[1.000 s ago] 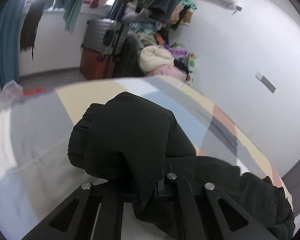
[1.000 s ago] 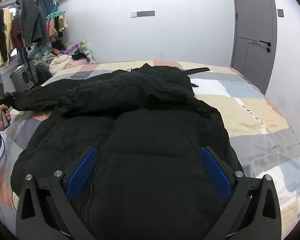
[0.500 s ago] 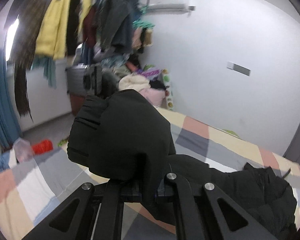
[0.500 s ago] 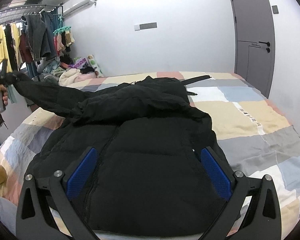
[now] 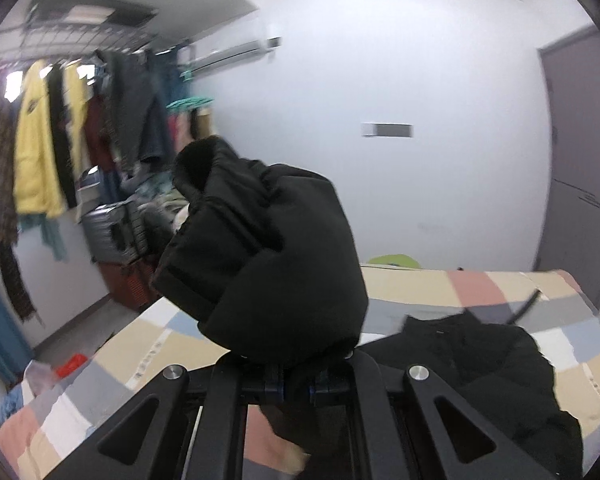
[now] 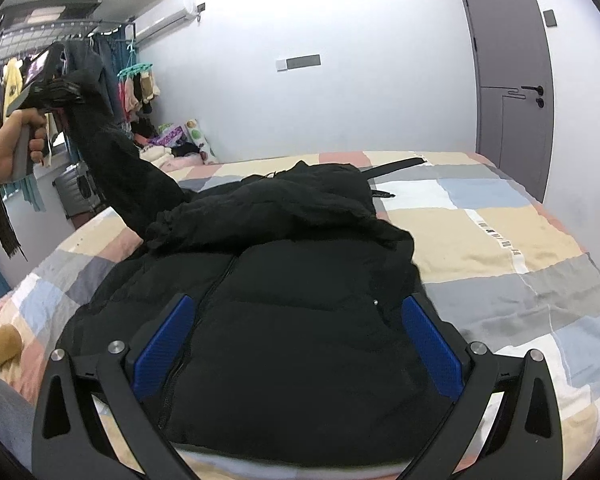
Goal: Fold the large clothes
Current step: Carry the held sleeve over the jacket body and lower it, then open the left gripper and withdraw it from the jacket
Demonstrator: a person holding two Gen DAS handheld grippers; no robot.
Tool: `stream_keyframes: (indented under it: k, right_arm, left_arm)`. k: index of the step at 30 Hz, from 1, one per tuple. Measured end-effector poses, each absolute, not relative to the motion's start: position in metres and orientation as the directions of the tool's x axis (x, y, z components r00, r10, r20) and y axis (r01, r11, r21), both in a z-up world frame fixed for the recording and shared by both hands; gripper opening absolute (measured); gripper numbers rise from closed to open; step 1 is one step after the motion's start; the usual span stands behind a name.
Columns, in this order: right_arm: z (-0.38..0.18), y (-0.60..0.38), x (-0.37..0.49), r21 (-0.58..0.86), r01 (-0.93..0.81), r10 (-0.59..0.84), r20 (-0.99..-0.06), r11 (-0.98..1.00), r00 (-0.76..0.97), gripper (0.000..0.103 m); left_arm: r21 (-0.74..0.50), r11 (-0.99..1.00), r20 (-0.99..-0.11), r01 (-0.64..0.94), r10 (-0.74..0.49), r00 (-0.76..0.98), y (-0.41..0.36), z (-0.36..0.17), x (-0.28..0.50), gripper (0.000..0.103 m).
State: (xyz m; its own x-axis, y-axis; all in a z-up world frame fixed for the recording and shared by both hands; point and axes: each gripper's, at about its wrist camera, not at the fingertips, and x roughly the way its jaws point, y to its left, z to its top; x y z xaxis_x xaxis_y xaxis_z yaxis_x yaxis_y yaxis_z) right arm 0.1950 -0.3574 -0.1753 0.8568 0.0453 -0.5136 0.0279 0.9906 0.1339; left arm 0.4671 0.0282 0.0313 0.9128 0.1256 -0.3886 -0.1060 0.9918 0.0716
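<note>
Lying on the patchwork bed [image 6: 500,240], the black jacket [image 6: 300,320] now has its sleeve [image 6: 128,172] raised high by the clamped left gripper [image 5: 294,390] (ready to fold inward), right gripper [image 6: 300,344] open, empty.

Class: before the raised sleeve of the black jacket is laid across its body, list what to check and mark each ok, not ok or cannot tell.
1. Left tool shut on the sleeve: ok.
2. Sleeve lifted off the bed: ok.
3. Jacket body lying flat, zip side up: ok.
4. Right tool open, holding nothing: ok.
5. Hood area smoothed: not ok, bunched.
6. Other sleeve already folded in: cannot tell.
</note>
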Motion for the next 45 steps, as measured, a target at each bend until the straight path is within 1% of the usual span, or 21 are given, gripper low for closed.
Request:
stream_keyframes:
  k: [5,7,10,12,15,19,22,26,27,29,30,33,35,37,39,42,45]
  right_arm:
    - [-0.169,-0.380,0.193,0.086,0.049,0.001,-0.506,0.995,0.863,0.103]
    - [-0.170,-0.394,0.191,0.110,0.065,0.000,-0.508,0.992,0.861,0.103]
    - [-0.174,-0.410,0.189,0.167,0.078,0.018,-0.509,0.983,0.861,0.103]
    - [-0.181,-0.414,0.192,0.169,0.085,0.014,-0.510,0.982,0.860,0.103]
    - [-0.195,-0.418,0.202,0.182,0.091,0.025,-0.553,0.979,0.833,0.103]
    - [-0.204,-0.423,0.212,0.205,0.092,0.039,-0.559,0.974,0.828,0.103]
    - [-0.212,-0.427,0.224,0.225,0.106,0.043,-0.572,0.968,0.819,0.103]
    - [-0.227,-0.431,0.237,0.242,0.115,0.053,-0.593,0.963,0.803,0.103]
    - [-0.230,-0.433,0.239,0.249,0.116,0.059,-0.598,0.962,0.799,0.103]
    - [-0.237,-0.436,0.245,0.275,0.120,0.076,-0.609,0.954,0.789,0.103]
    - [-0.239,-0.438,0.247,0.284,0.122,0.082,-0.611,0.951,0.787,0.103]
    - [-0.245,-0.438,0.252,0.290,0.122,0.087,-0.615,0.949,0.784,0.103]
    - [-0.251,-0.437,0.256,0.290,0.121,0.093,-0.627,0.949,0.774,0.103]
    - [-0.255,-0.436,0.259,0.303,0.119,0.107,-0.636,0.945,0.765,0.103]
    - [-0.259,-0.437,0.261,0.317,0.118,0.116,-0.631,0.941,0.767,0.103]
    - [-0.260,-0.436,0.264,0.303,0.115,0.104,-0.620,0.946,0.778,0.103]
    - [-0.263,-0.436,0.264,0.307,0.118,0.107,-0.624,0.944,0.774,0.103]
  left_arm:
    - [0.142,0.990,-0.388,0.005,0.051,0.920,-0.057,0.030,0.473,0.007]
    - [0.174,0.983,-0.398,0.048,0.026,0.917,-0.093,0.022,0.480,0.007]
    - [0.180,0.978,-0.413,0.109,-0.026,0.910,-0.142,0.003,0.486,0.007]
    - [0.171,0.974,-0.420,0.147,-0.063,0.906,-0.176,-0.015,0.493,0.007]
    - [0.159,0.966,-0.453,0.205,-0.113,0.884,-0.222,-0.048,0.502,0.007]
    - [0.160,0.940,-0.503,0.301,-0.185,0.845,-0.276,-0.096,0.510,0.007]
    - [0.123,0.926,-0.527,0.357,-0.244,0.814,-0.305,-0.136,0.517,0.007]
    - [0.058,0.924,-0.575,0.377,-0.278,0.769,-0.322,-0.182,0.536,0.007]
    - [0.060,0.925,-0.588,0.376,-0.271,0.762,-0.322,-0.193,0.540,0.007]
    - [0.097,0.930,-0.628,0.356,-0.220,0.746,-0.332,-0.222,0.549,0.007]
    - [0.095,0.927,-0.637,0.362,-0.223,0.738,-0.335,-0.234,0.551,0.007]
    - [0.093,0.928,-0.627,0.362,-0.228,0.745,-0.336,-0.252,0.558,0.007]
    - [0.059,0.932,-0.651,0.357,-0.236,0.722,-0.334,-0.260,0.566,0.007]
    - [0.064,0.932,-0.681,0.356,-0.220,0.699,-0.335,-0.266,0.574,0.007]
    - [0.071,0.928,-0.692,0.365,-0.217,0.689,-0.335,-0.271,0.579,0.007]
    - [0.073,0.927,-0.688,0.368,-0.220,0.691,-0.336,-0.272,0.578,0.007]
    - [0.060,0.933,-0.659,0.354,-0.229,0.717,-0.329,-0.260,0.565,0.009]
